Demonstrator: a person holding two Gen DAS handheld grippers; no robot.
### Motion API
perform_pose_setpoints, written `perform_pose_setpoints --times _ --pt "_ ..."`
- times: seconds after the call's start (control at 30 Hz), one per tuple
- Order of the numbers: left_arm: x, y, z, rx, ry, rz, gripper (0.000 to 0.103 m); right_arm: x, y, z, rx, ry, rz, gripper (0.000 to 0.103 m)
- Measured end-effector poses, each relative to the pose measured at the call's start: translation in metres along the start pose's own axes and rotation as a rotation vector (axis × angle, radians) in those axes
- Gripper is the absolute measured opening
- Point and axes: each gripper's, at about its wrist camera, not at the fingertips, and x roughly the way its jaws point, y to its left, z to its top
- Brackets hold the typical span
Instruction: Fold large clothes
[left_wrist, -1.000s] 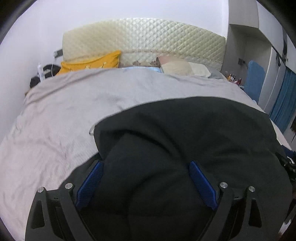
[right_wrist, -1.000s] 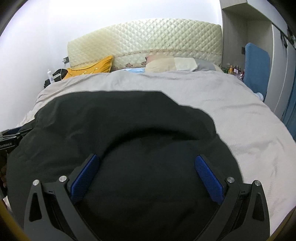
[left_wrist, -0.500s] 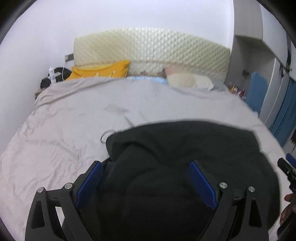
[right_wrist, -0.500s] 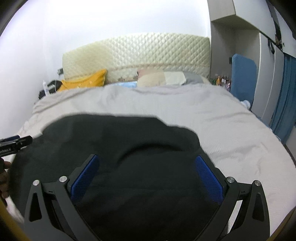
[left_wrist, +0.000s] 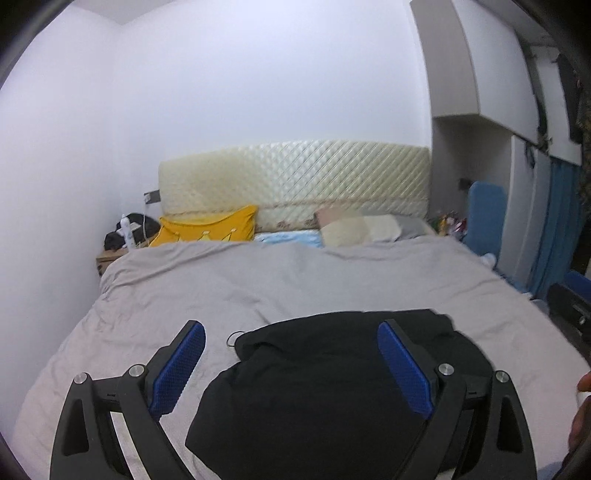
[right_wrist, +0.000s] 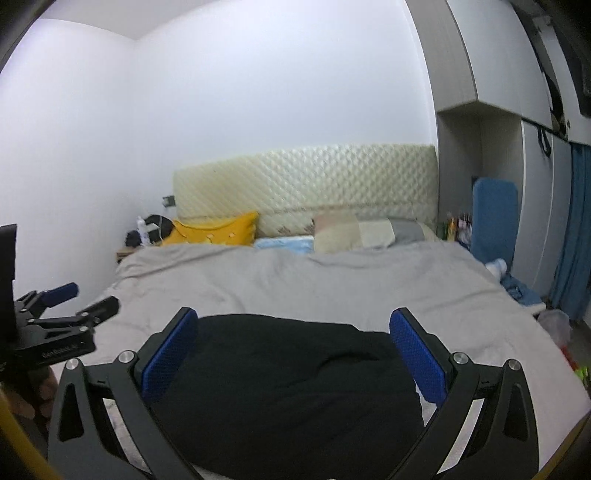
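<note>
Claws (left_wrist: 290, 363) now lifted back off the black garment (left_wrist: 332, 387).

Both tongs, left (left_wrist: 291, 363) and right (right_wrist: 293, 352), have risen and drawn back from the black garment (left_wrist: 332, 384), which now fills less of each view, exposing more grey bedcover (left_wrist: 280, 280).
</note>
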Motion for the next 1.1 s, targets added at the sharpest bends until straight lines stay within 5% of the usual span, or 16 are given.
perform_pose_setpoints --times 0.23,0.57,1.1 --pt "-0.058 -0.001 -0.003 -0.039 -0.069 -0.059 0.098 -0.048 0.021 -0.001 -0.010 -0.076 0.029 0.103" --pt "-0.092 -0.006 -0.030 -0.030 -0.025 -0.083 0.098 -0.094 0.046 -0.023 -0.043 -0.107 0.024 0.103" --pt "-0.082 -0.010 -0.091 -0.012 0.111 -0.064 0.098 -0.099 0.040 -0.094 -0.002 0.045 -0.015 0.103"
